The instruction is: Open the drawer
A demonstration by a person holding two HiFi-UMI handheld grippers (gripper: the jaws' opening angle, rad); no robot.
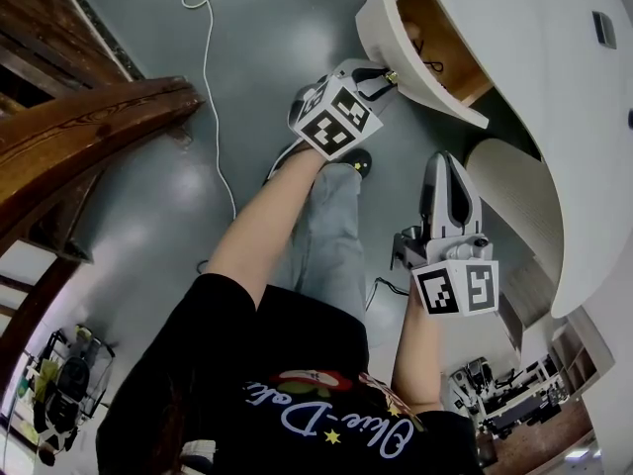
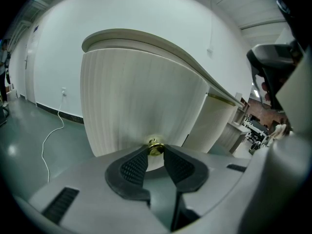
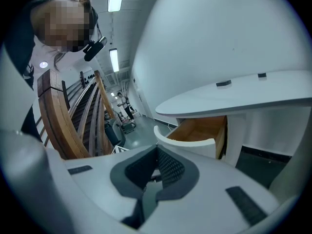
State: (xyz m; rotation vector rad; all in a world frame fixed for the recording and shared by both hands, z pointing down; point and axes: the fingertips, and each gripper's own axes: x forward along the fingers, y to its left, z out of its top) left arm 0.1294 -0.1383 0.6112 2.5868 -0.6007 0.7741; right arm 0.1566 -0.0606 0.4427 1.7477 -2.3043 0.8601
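Black shirt [image 1: 247, 364] fills the head view at 6 o'clock. White cursive runs across it upside down; "Blue" can be made out, the rest not surely. Each gripper's cube shows black-and-white square markers, with no words on them.

At 1 o'clock the drawer [image 1: 381, 23] stands pulled out of the white desk [image 1: 554, 87], its wooden inside bare to view and its curved white front jutting over the floor. The left gripper [image 1: 382, 73] meets that front at 12 o'clock, and its claw is clamped by the tips on the small brass knob [image 2: 155, 147]. The right gripper [image 1: 445, 161] hangs at 4 o'clock, apart from the drawer and just beside the desk's ribbed curved panel [image 1: 514, 196]; its claw is closed with nothing in it.

Grey floor [image 1: 148, 236] lies open from 11 to 7 o'clock, hemmed by a dark wooden railing [image 1: 89, 127] at 9 o'clock. A white cable [image 1: 213, 97] trails across it near 11 o'clock.
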